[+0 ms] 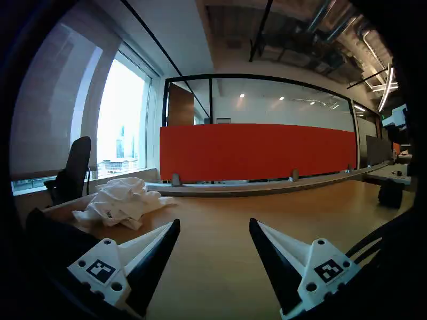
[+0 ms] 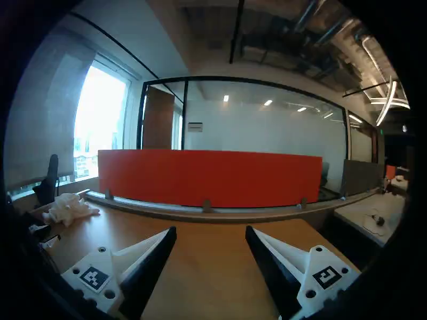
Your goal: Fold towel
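Note:
A crumpled white towel [image 1: 124, 201] lies in a heap on the wooden table [image 1: 229, 224], at the far left in the left gripper view. My left gripper [image 1: 213, 234] hovers low over the table, open, a little to the right of the heap and short of it. In the right gripper view the same towel [image 2: 68, 208] is small and far off at the left edge. My right gripper [image 2: 210, 242] is open too, with bare tabletop [image 2: 213, 266] between its fingers.
An orange divider panel [image 1: 256, 152] runs along the table's far edge, with a glass wall behind it. A black office chair [image 1: 72, 170] stands by the window at the left. A dark object [image 1: 390, 193] sits at the table's right end. Another desk [image 2: 373, 210] stands off to the right.

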Motion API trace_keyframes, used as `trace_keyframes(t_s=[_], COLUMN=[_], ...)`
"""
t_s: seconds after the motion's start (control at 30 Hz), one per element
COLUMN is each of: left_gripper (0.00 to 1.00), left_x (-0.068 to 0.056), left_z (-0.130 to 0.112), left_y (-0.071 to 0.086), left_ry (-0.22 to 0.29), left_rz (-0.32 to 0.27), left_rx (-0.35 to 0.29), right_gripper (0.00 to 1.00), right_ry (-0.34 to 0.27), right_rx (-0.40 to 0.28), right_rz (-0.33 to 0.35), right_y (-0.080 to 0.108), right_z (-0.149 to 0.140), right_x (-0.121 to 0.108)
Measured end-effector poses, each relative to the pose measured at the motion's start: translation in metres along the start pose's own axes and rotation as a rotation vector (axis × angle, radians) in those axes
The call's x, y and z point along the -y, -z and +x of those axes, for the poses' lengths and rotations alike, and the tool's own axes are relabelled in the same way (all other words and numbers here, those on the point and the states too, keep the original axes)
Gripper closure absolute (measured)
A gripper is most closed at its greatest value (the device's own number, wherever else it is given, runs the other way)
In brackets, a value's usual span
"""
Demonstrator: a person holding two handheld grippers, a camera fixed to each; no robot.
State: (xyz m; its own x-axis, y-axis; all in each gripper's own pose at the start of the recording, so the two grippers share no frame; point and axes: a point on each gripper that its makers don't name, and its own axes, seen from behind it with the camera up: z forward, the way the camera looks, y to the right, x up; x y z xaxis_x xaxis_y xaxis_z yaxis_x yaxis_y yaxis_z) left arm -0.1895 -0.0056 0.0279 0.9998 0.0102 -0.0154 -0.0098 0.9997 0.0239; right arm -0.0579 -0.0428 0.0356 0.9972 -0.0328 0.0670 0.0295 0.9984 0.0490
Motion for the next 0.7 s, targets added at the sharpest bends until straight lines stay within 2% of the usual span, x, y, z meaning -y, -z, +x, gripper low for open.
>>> trace_keyframes(t_s=[0.7], left_gripper=[0.04], left_x=[-0.0008], left_z=[-0.0023], left_y=[0.0039], left_ry=[0.006], left_rz=[-0.011], left_rx=[-0.003], right_gripper=[0.00], right_ry=[0.001], right_rx=[0.002], right_rz=[-0.012], right_y=[-0.0031], right_z=[-0.0039], right_x=[-0.0074])
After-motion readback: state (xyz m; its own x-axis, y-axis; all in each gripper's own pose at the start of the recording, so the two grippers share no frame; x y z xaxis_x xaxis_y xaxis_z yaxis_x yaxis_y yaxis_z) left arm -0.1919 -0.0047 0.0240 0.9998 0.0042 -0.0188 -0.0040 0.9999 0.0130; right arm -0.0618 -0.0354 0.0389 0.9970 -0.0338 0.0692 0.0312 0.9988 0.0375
